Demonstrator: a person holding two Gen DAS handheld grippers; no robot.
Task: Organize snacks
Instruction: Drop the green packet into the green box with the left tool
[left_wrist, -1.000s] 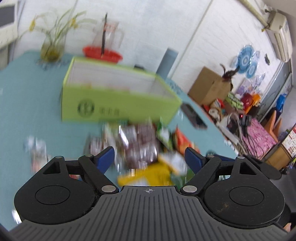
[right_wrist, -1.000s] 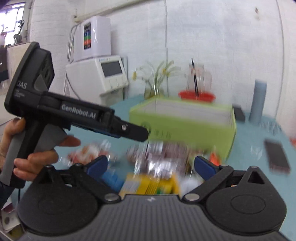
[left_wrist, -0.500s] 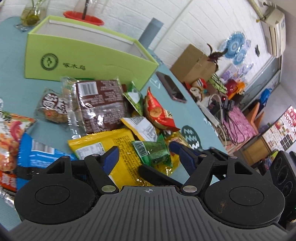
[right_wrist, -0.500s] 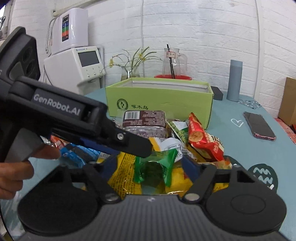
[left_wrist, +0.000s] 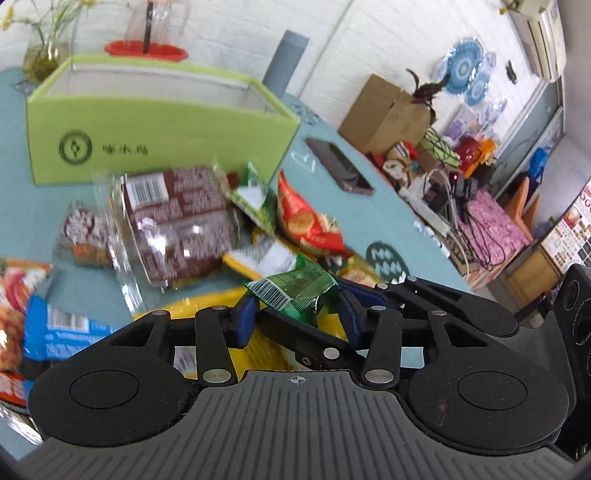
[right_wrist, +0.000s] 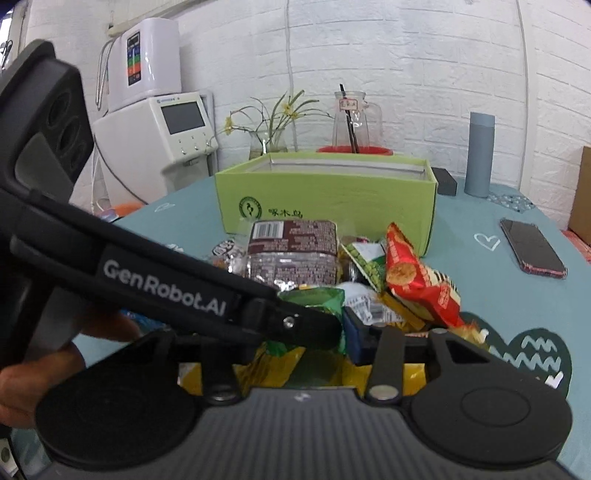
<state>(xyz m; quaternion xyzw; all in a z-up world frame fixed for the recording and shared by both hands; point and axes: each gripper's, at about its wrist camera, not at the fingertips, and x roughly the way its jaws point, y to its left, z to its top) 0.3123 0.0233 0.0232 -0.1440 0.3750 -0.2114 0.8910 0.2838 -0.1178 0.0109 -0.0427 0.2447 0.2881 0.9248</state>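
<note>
Both grippers have narrowed since half a second ago, and the small green packet (left_wrist: 295, 288) now sits pinched up off the pile. At lower centre of the left wrist view, the left gripper (left_wrist: 297, 321) has its blue pads close together with the packet between them, and a finger of the right gripper crosses that same gap. In the right wrist view, the right gripper (right_wrist: 314, 332) is nearly closed around the green packet too, but the left tool's black arm covers its left pad, so I cannot tell whether it truly grips.

Across the upper left of the left view stands the green box (left_wrist: 147, 129), open-topped; only pale inner walls show, its floor hidden. Just in front of it lies the snack pile: a brown packet (left_wrist: 177, 229), a red packet (left_wrist: 306, 225), a blue packet (left_wrist: 55, 328) at left, and a yellow bag (left_wrist: 266, 350) under the pads. To the right of the box, a phone (left_wrist: 338, 168) lies on the teal table (left_wrist: 33, 218).
</note>
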